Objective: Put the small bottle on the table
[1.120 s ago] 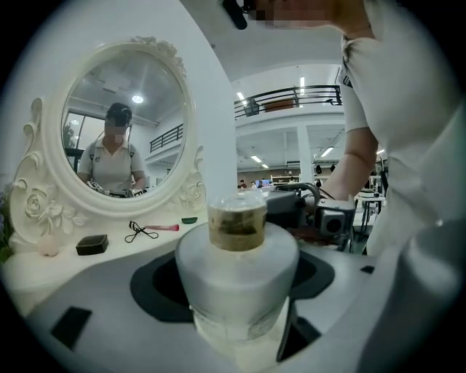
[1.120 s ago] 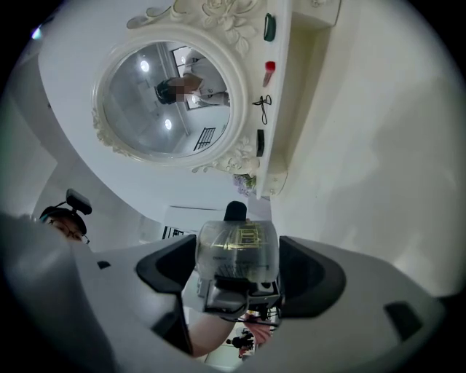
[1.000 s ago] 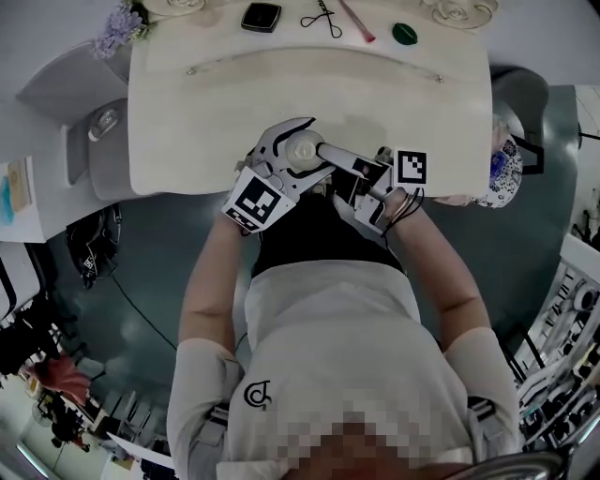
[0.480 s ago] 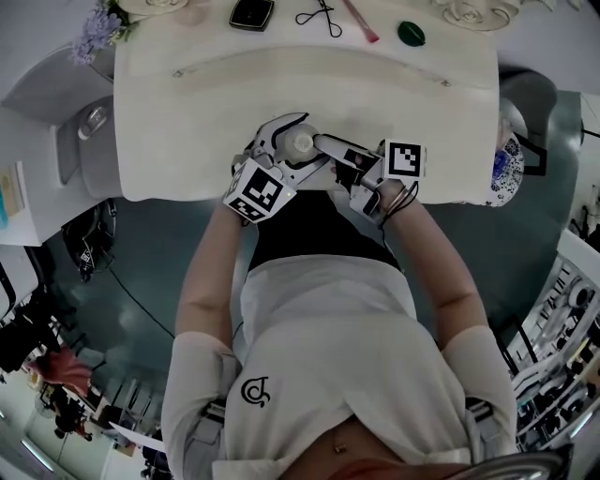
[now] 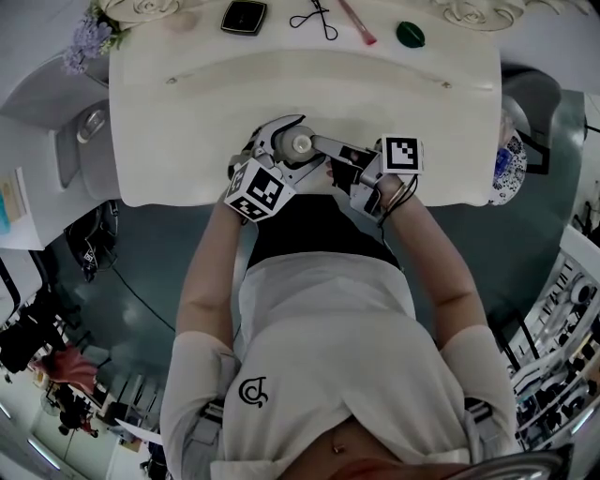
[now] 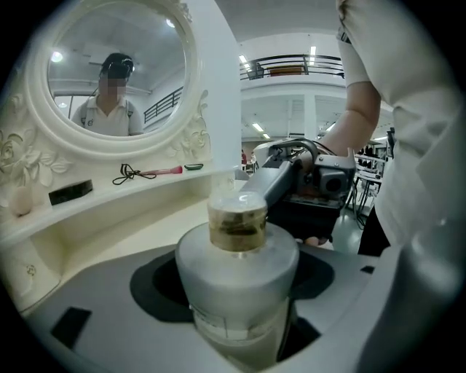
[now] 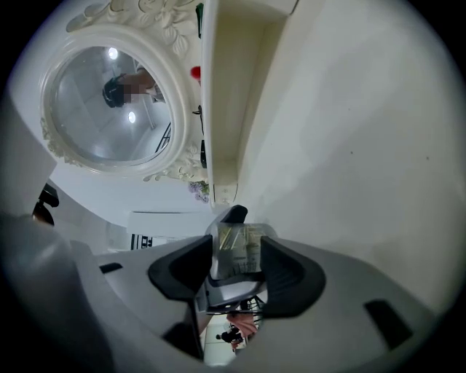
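The small bottle (image 5: 301,144) has a frosted white body (image 6: 237,269) and a clear cap over an amber neck (image 6: 238,218). It stands upright between the jaws of my left gripper (image 5: 292,142), which is shut on its body over the front part of the cream table (image 5: 187,122). Its base is hidden, so I cannot tell whether it touches the table. My right gripper (image 5: 319,143) reaches in from the right. Its jaws have just been closing, and in the right gripper view the black pads (image 7: 280,266) sit against both sides of the cap (image 7: 239,244).
On the raised shelf at the back lie a black compact (image 5: 244,17), a dark wire tool (image 5: 309,17), a pink stick (image 5: 356,21) and a green lid (image 5: 405,35). An ornate round mirror (image 6: 116,80) stands behind. Purple flowers (image 5: 84,37) sit at the far left corner.
Both grippers and the bottle have sunk a little toward the table near its front edge. The right gripper's tips have drawn in around the bottle's top.
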